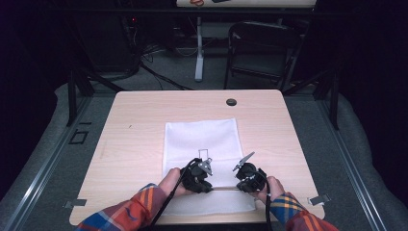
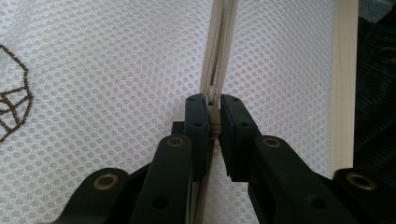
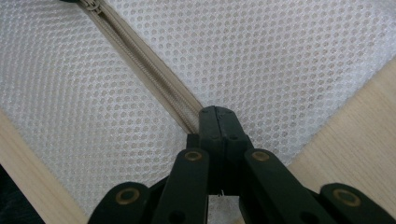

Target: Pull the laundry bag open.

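White mesh, soft and limp: that's the laundry bag [image 1: 202, 139] lying flat in the middle of the table [image 1: 134, 125], near edge toward me. Its beige zipper [image 3: 149, 77] runs across the near part of the bag, and that's where I'm working. My left gripper [image 2: 213, 122] is clenched on the zipper pull [image 2: 214, 125], the small tab pinched between the two pads, slider just ahead of it. My right gripper [image 3: 218, 122] is squeezed fully together on the zipper tape at its end, mesh bunched under the pads, close to the bag's corner where bare wood shows.

I judge this fabric weighs almost nothing and will ripple and drag along if I tug the pull alone, so the right hold has to anchor the tape and keep the line taut. The tab is tiny and smooth; I'd say it could slip out if I pull at an angle. Straight along the teeth, steady tension. A black grommet [image 1: 231, 102] sits at the far edge, well clear.
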A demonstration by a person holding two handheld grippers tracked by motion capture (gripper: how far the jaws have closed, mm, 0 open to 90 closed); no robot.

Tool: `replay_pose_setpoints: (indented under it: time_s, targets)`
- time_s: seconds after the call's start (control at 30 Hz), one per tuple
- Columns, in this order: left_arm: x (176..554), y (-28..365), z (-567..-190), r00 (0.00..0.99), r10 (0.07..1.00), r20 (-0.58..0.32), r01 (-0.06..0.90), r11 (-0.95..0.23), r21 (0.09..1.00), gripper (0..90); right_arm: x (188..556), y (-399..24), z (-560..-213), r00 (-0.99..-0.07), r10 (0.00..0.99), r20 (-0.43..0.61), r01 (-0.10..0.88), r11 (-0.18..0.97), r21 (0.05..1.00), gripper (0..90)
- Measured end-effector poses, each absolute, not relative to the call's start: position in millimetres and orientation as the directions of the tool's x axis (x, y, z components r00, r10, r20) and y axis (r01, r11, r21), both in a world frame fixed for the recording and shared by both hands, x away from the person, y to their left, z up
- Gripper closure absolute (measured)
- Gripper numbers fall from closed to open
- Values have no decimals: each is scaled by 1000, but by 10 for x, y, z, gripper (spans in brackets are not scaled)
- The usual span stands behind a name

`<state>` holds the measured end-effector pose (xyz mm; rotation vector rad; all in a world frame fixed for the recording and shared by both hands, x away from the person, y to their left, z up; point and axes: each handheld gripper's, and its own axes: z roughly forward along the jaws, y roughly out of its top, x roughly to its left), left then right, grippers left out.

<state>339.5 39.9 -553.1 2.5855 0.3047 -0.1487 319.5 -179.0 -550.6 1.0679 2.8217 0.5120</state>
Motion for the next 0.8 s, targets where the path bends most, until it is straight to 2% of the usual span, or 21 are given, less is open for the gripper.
replay_pose_setpoints:
  time_s: [0.27,0.8]
  targets:
    - [3424,433,-5526,969,200,-148,246,-849,467,818,3172,-1780,-5503,-740,672,22,641,695,326,900]
    - [3382,466,-5514,964,208,-167,264,-833,486,818,3173,-1847,-5495,-743,668,38,644,699,313,900]
